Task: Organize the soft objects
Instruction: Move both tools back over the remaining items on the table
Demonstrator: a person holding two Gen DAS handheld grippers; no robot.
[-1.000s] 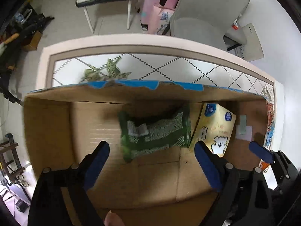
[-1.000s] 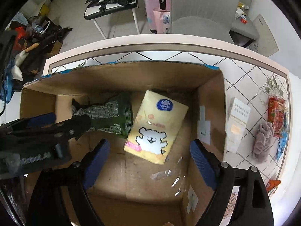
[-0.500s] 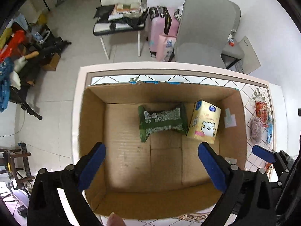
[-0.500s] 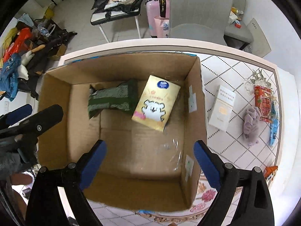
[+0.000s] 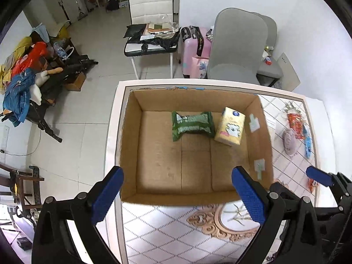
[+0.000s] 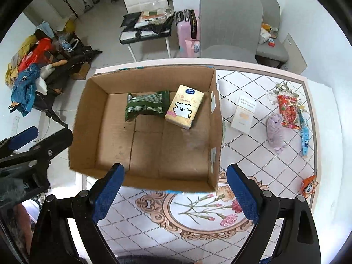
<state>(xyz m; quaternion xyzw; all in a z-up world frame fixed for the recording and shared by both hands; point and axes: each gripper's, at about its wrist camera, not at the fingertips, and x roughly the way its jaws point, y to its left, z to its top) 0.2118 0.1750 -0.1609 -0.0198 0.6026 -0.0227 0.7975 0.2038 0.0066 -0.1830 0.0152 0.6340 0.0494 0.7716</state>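
Hand-held grippers (image 5: 178,194) (image 6: 176,194) downward, jaws wide.

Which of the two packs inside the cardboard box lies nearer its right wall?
The yellow tissue pack with the white cartoon dog; the green pack lies left of it.

A cardboard box (image 5: 129,145) sits on the patterned table (image 5: 167,231), holding a green packet (image 5: 192,125) touching a yellow tissue pack (image 5: 230,127) (both at the far side), the left gripper (image 5: 178,192) spread wide and empty.

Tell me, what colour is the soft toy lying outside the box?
Pale purple soft toy, clearest in the right wrist view.
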